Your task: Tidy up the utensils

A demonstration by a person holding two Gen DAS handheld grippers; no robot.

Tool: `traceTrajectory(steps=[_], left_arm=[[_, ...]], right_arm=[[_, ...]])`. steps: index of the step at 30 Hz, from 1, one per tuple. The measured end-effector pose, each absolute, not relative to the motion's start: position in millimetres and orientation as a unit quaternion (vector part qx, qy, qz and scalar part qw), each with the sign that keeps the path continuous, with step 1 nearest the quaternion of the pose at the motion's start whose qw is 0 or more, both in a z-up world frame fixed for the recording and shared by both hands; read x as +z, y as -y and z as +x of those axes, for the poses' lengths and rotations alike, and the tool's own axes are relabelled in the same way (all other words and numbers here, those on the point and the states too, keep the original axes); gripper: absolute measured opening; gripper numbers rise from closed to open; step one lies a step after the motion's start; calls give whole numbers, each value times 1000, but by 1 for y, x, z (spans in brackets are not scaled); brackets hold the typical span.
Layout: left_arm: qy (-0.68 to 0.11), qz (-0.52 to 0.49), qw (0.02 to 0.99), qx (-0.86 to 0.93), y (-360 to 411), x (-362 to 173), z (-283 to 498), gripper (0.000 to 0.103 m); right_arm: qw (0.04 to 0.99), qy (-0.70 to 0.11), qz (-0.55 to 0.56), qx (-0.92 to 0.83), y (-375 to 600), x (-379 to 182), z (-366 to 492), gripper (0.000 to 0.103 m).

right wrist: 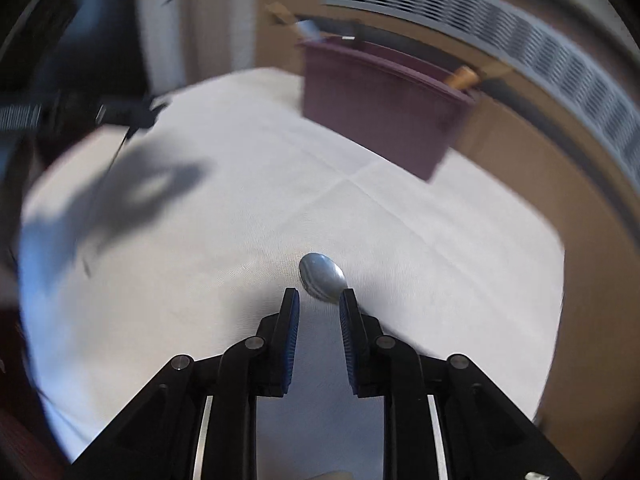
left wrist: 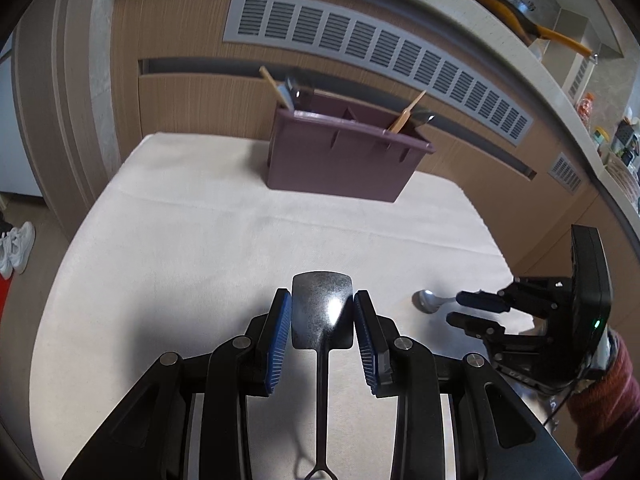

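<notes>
A dark metal spatula [left wrist: 322, 310] sits between the blue pads of my left gripper [left wrist: 322, 312], blade forward, handle running back toward the camera; the pads touch its edges. A steel spoon [left wrist: 426, 300] lies on the white cloth [left wrist: 200, 240] to the right. My right gripper [left wrist: 466, 310] is at the spoon's handle. In the right wrist view the spoon bowl [right wrist: 322, 276] lies just ahead of the right gripper [right wrist: 319, 300], whose fingers stand apart. A purple utensil holder [left wrist: 340, 156] stands at the back of the table and also shows in the right wrist view [right wrist: 380, 108].
The holder has compartments with wooden-handled utensils [left wrist: 404, 116] sticking out. A wooden cabinet wall with a grey vent [left wrist: 380, 52] rises behind the table. White shoes [left wrist: 16, 250] are on the floor at left. The right wrist view is blurred.
</notes>
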State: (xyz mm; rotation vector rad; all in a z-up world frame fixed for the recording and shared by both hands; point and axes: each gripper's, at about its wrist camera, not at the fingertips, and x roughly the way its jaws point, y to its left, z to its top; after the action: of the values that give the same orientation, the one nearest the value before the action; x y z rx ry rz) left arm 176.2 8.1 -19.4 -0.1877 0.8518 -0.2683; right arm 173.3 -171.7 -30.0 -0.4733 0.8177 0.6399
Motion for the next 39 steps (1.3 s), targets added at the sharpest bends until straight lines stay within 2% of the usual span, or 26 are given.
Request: traceTrajectory(steps=[4, 11, 16, 20, 22, 30, 39], left_arm=[[-428, -89, 891, -126, -4, -31, 185, 33], [-446, -84, 881, -137, 6, -43, 197, 33], [-453, -76, 876, -144, 13, -47, 197, 33], [-453, -73, 877, -145, 14, -46, 195, 33], [-450, -70, 878, -145, 15, -44, 192, 33], [-433, -57, 888, -146, 15, -33, 182, 33], [-392, -72, 904, -155, 12, -8, 170, 33]], right_arm=[[833, -397, -255, 289, 167, -45, 191, 20], [829, -437, -161, 311, 180, -46, 230, 29], [815, -455, -140, 331, 173, -46, 240, 46], [822, -437, -163, 326, 164, -47, 234, 43], [823, -445, -146, 322, 165, -46, 234, 28], [851, -424, -98, 294, 174, -26, 211, 28], [875, -383, 29, 294, 205, 22, 191, 27]])
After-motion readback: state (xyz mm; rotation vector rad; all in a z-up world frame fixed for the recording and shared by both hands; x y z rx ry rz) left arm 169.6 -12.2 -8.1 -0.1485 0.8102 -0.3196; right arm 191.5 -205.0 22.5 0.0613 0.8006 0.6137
